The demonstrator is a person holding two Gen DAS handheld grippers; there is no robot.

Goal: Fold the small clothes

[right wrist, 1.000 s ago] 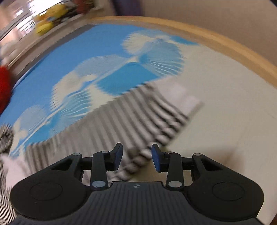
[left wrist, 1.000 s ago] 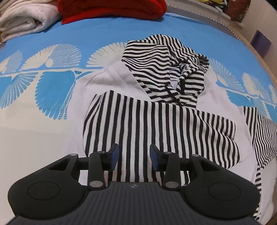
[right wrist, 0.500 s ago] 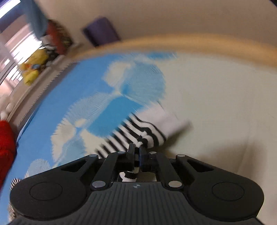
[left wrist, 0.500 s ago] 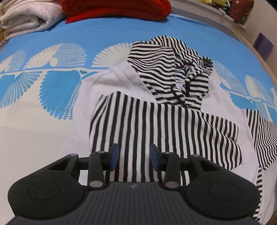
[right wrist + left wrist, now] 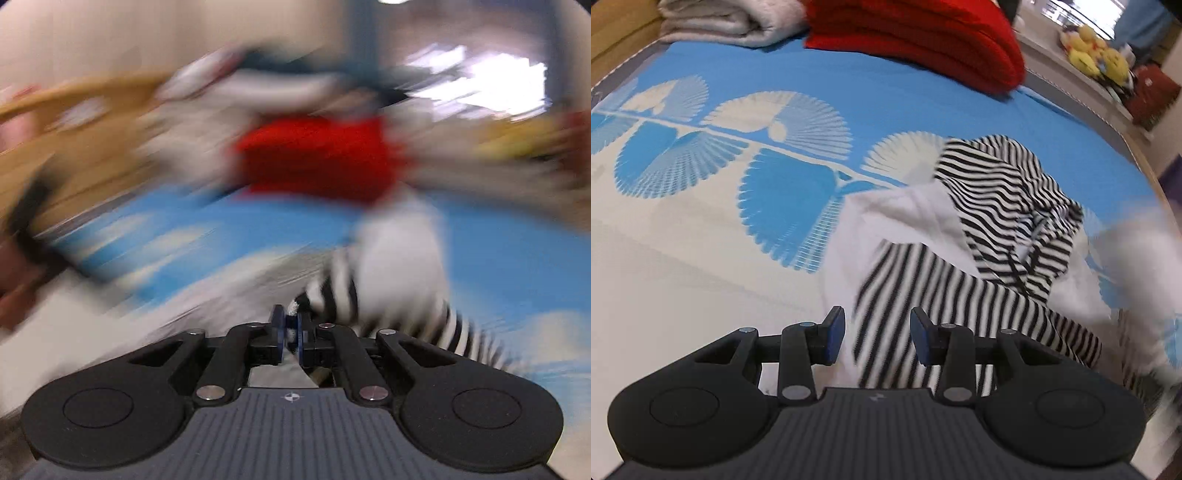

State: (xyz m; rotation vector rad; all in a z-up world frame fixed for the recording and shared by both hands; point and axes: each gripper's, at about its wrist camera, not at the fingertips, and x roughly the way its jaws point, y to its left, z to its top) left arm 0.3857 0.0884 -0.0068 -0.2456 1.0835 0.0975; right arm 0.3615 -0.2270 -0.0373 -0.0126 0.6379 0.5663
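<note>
1. Nearest, in the left wrist view: left tongs (image 5: 877,341) partly open, nothing between the blue pads, hovering over the near hem of the striped hoodie (image 5: 964,291).
2. In the right wrist view: right tongs (image 5: 290,334) nearly closed, pinching a striped sleeve (image 5: 373,273) by its white-cuffed end, the jaws having just closed on it; picture heavily blurred.
3. Mid-distance: hoodie spread on the bed (image 5: 701,258), right of centre, one striped sleeve already laid across the white body, hood (image 5: 1008,199) crumpled at the far end.
4. Judged progress: first sleeve fold done, second sleeve apparently being brought in; body fold and hood tuck not yet done.
5. Farthest: folded red garment (image 5: 916,37) and folded white garment (image 5: 731,18) stacked at the far edge, seemingly finished pieces.
</note>
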